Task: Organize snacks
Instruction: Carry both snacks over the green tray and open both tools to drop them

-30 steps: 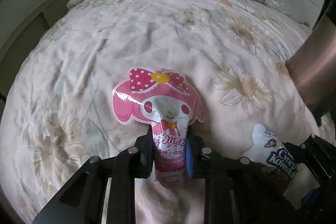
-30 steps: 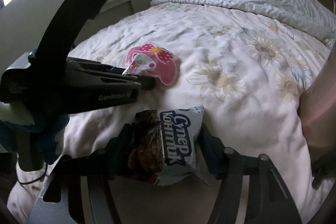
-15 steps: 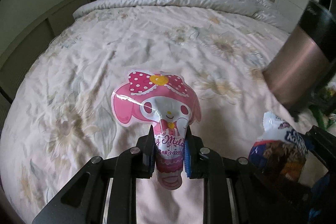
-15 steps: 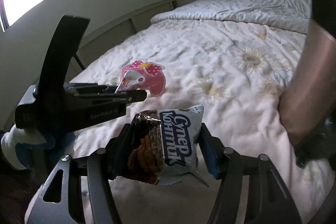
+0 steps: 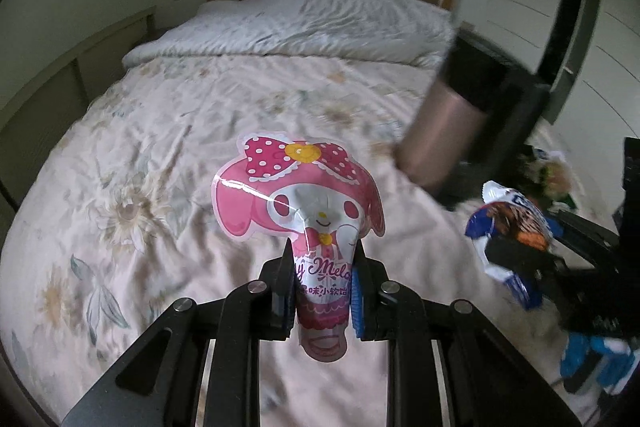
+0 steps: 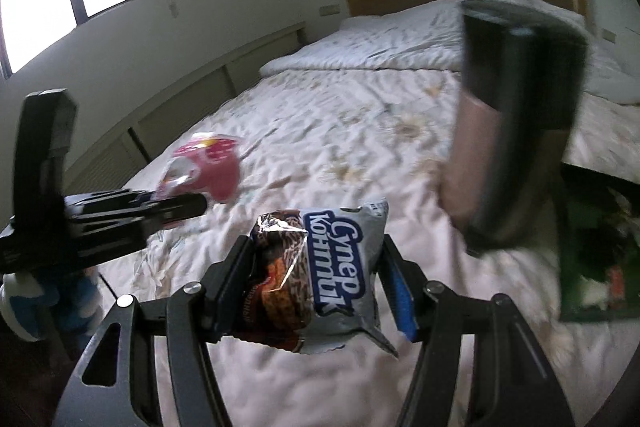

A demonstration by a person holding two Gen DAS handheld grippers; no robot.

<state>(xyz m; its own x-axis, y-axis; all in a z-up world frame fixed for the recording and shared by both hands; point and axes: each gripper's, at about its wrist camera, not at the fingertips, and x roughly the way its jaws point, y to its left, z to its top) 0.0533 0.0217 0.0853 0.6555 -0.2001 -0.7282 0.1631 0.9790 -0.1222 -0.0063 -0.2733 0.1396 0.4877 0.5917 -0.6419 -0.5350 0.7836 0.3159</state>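
**Both snacks held above the bed, box to the right**

The pink character candy pouch point(image 5: 298, 211) stands upright, its narrow stem pinched in the left gripper point(image 5: 320, 291). The cookie packet point(image 6: 320, 267) sits crosswise, clamped in the right gripper point(image 6: 316, 279). Both hang over the bed point(image 5: 160, 115). A dark green box point(image 6: 596, 255) lies right of the right gripper, the nearer one.

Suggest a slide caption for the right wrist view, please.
Right gripper carries a Super Kontik snack pack above the floral bedspread; left gripper alongside holds a pink candy pouch.
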